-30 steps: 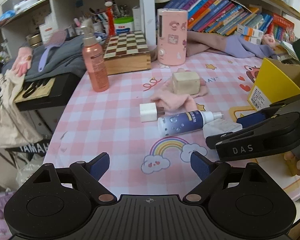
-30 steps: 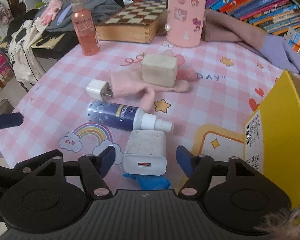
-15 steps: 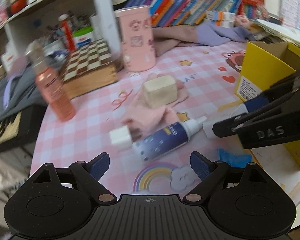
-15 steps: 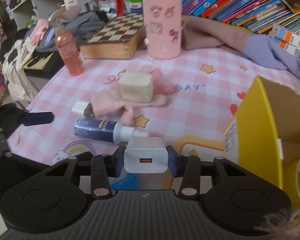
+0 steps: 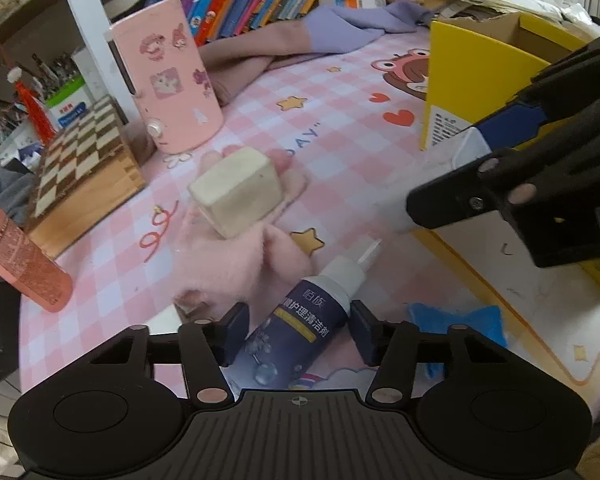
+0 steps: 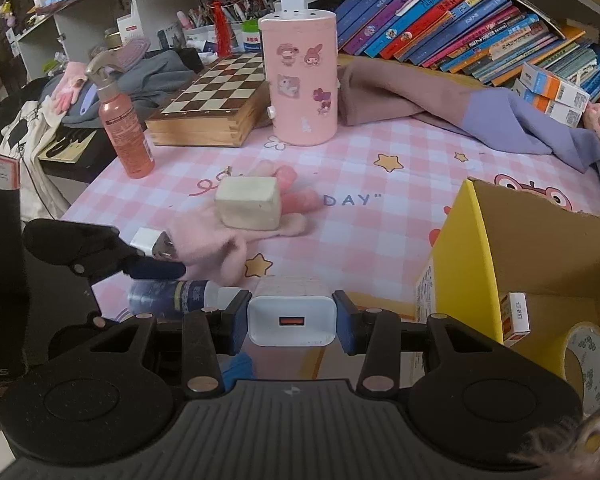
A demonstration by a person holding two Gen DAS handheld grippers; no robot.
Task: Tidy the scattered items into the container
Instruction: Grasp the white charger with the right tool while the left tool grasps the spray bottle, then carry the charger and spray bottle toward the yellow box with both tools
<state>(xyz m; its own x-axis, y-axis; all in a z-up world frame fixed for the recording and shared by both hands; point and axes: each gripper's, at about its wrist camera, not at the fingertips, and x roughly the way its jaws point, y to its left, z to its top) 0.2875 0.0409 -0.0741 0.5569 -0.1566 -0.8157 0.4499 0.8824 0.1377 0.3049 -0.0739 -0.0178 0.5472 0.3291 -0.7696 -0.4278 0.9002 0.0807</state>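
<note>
Pink-checked tablecloth (image 6: 380, 168), yellow box (image 6: 460, 248), navy bottle (image 5: 296, 328), white charger (image 6: 291, 320).

The right gripper (image 6: 292, 322) clamps a white rectangular USB charger (image 6: 291, 320) between its jaws; right of them, the yellow cardboard box (image 6: 460, 264); left, a dark-blue spray bottle (image 6: 168, 296).

I see a pink stickered canister (image 6: 303, 80) upright beside a wooden chessboard box (image 6: 216, 100) | orange spray bottle (image 6: 124, 124) standing left | books (image 6: 460, 28) shelved behind
</note>
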